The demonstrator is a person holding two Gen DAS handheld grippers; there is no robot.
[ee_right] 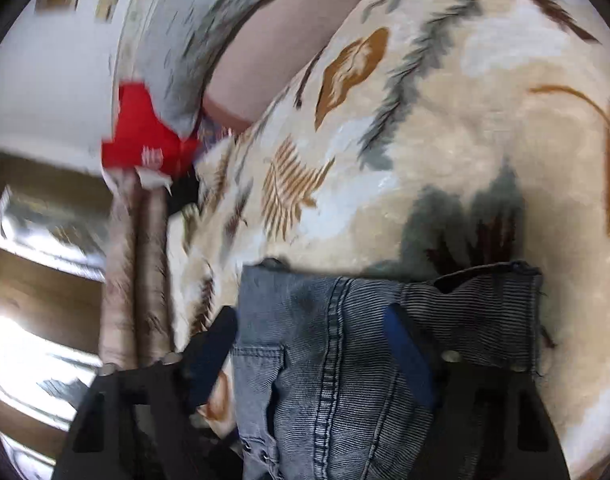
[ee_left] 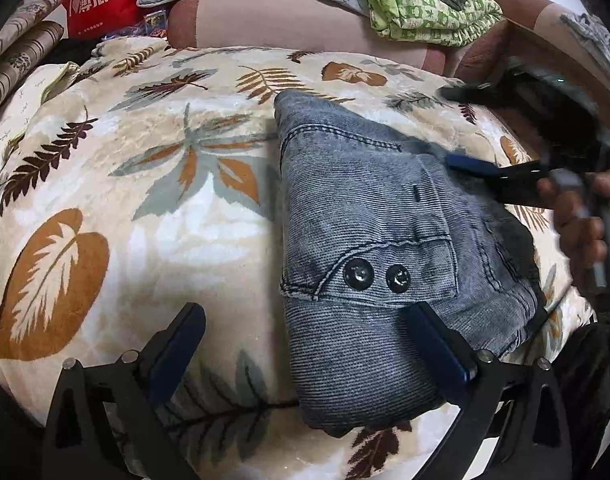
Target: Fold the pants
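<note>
Both claws hung spread over the folded pants, gripping nothing.

Left gripper [ee_left: 305,340] sat wide open, low and level over the leaf-print blanket [ee_left: 85,200]: its left finger [ee_left: 177,344] hovered over bare blanket, its right finger [ee_left: 437,344] over the near edge of the pants [ee_left: 365,220]. The denim lay as a compact bundle just ahead and right of that claw, probably set there to be squared up. Further right, the right gripper [ee_right: 311,348] reached in from the side, tilted, jaws also wide apart, straddling the pants' seam; whether its fingers touched cloth I couldn't tell through the blur.
</note>
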